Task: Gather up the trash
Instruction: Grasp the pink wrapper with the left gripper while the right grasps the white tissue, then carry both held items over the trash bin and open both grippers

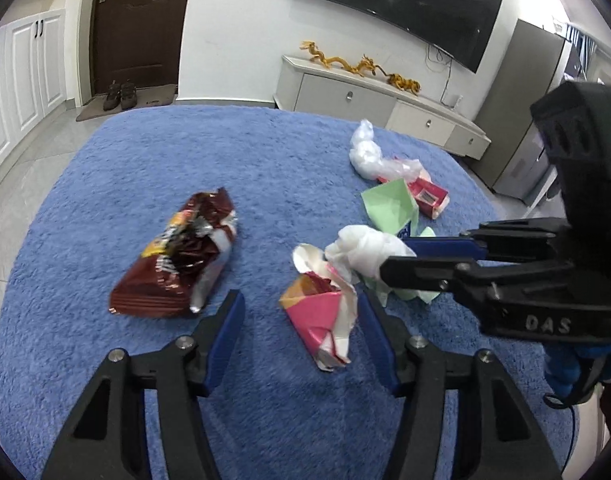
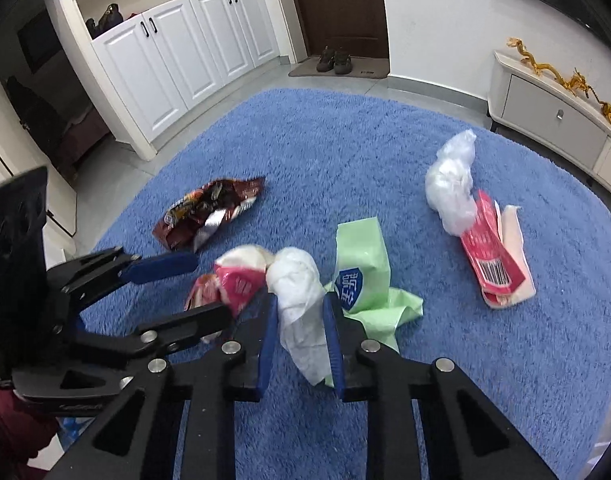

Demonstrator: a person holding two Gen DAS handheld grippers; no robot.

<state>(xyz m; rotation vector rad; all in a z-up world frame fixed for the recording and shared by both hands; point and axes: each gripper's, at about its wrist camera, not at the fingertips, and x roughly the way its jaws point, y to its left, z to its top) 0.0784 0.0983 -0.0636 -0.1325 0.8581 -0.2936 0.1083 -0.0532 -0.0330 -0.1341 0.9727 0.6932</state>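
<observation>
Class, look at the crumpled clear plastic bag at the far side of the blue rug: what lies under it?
Under the clear plastic bag lies the far end of a flattened red carton, resting on the blue rug. How far the carton runs beneath the bag is covered.

Crumpled wrappers (image 1: 173, 258), tissue (image 2: 301, 296), cartons (image 2: 493, 256) scattered on blue rug (image 1: 105, 184)
</observation>
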